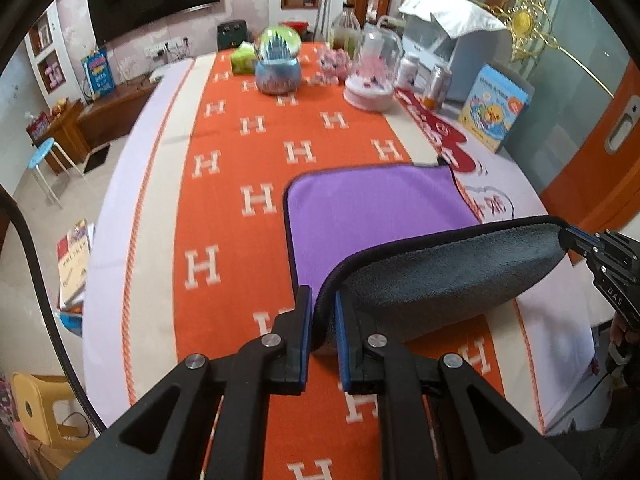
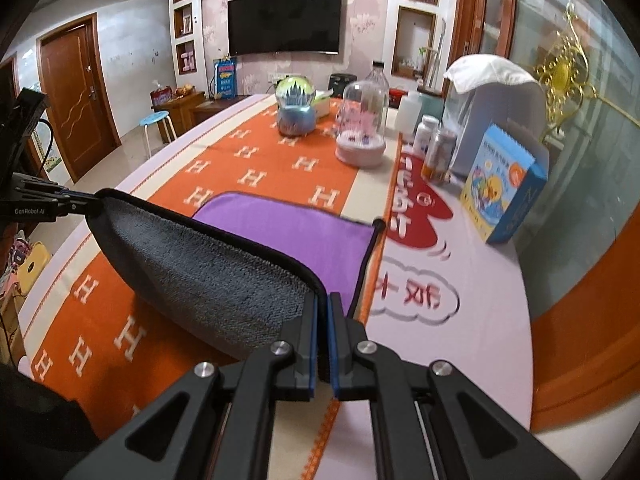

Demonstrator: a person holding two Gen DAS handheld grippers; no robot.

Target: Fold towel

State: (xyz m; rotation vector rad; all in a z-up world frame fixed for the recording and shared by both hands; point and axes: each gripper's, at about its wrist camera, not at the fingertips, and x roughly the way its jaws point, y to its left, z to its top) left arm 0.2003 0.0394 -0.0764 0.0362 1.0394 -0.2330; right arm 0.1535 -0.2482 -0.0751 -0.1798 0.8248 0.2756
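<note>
The towel (image 1: 380,208) is purple on one side and grey on the other, with a black hem. Its far half lies flat on the orange tablecloth. Its near edge is lifted, showing the grey side (image 1: 448,276) (image 2: 208,272). My left gripper (image 1: 323,300) is shut on the near left corner. My right gripper (image 2: 322,304) is shut on the near right corner, and it also shows at the right edge of the left wrist view (image 1: 576,240). The left gripper shows at the left of the right wrist view (image 2: 86,206).
The table has an orange cloth with white H marks (image 1: 248,152). At the far end stand a snow globe (image 1: 278,62), a glass-domed ornament (image 1: 374,76), jars (image 2: 438,152), a blue box (image 2: 500,188) and a white appliance (image 1: 460,52). A blue stool (image 1: 40,156) stands left.
</note>
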